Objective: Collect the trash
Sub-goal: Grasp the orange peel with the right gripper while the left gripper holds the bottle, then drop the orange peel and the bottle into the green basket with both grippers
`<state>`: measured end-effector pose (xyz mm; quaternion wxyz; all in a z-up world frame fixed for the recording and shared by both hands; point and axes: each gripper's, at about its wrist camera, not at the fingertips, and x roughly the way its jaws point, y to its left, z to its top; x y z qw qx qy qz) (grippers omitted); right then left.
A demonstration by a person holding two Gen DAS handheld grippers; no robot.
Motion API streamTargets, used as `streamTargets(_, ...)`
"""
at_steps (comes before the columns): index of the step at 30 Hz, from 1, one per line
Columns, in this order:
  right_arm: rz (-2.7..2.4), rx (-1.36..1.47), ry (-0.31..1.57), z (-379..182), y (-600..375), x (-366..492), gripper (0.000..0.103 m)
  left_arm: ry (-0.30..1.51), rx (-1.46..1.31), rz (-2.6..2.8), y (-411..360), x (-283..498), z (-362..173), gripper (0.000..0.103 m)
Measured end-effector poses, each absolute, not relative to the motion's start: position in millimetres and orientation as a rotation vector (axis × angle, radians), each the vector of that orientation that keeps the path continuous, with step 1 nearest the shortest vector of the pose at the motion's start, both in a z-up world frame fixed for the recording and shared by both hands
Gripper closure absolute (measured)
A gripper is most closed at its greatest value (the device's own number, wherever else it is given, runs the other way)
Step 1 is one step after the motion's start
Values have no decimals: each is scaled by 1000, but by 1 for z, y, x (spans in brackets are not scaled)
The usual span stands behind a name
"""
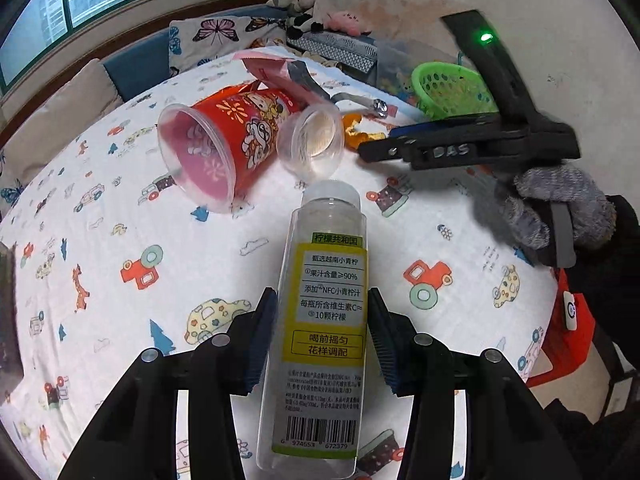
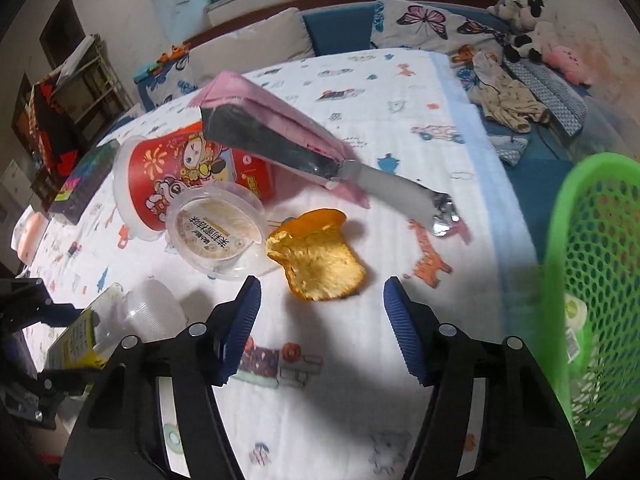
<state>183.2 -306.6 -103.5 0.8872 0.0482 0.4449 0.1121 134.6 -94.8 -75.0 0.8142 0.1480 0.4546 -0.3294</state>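
Observation:
My left gripper point(image 1: 322, 320) is shut on a clear plastic bottle point(image 1: 324, 320) with a yellow-green label, its white cap pointing away. Beyond it lie a tipped red printed cup point(image 1: 224, 140), a small clear lidded cup point(image 1: 312, 136) and a crumpled gold wrapper point(image 2: 316, 260). My right gripper point(image 2: 322, 312) stands open just short of the gold wrapper, with nothing between its blue pads point(image 2: 244, 320). A pink foil packet point(image 2: 280, 132) lies behind the wrapper. In the left wrist view a gloved hand point(image 1: 560, 208) holds the right gripper point(image 1: 400, 148) near the wrapper.
A green mesh basket point(image 2: 592, 280) stands at the table's right edge, with some items inside. A black box point(image 2: 80, 176) lies at the far left of the printed tablecloth point(image 2: 360, 380). Plush toys point(image 2: 528, 36) and pillows sit on the bench behind. A red stool point(image 1: 568, 340) stands below the table edge.

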Motion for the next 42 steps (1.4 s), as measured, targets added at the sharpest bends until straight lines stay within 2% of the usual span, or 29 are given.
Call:
streamTargets(4, 207, 51, 912, -106, -298, 186, 43, 982, 309, -713, -96, 136, -76, 58)
streamTargets(7, 190, 14, 906, -107, -293, 187, 50, 989, 313, -713, -100, 138, -77, 58)
streamTargets(9, 167, -19, 900, -108, -290, 185, 59, 991, 312, -714, -102, 141, -78, 58)
streamTargets(16, 162, 18, 884, -104, -300, 177, 68, 1005, 303, -703, -108, 146, -83, 58)
streamTargets(29, 125, 81, 809, -71, -336, 128, 70, 948, 279, -741, -123, 129, -58, 59)
streamTargets(42, -54, 185, 732, -41, -429, 88, 70, 889, 265, -829, -179, 128, -24, 59)
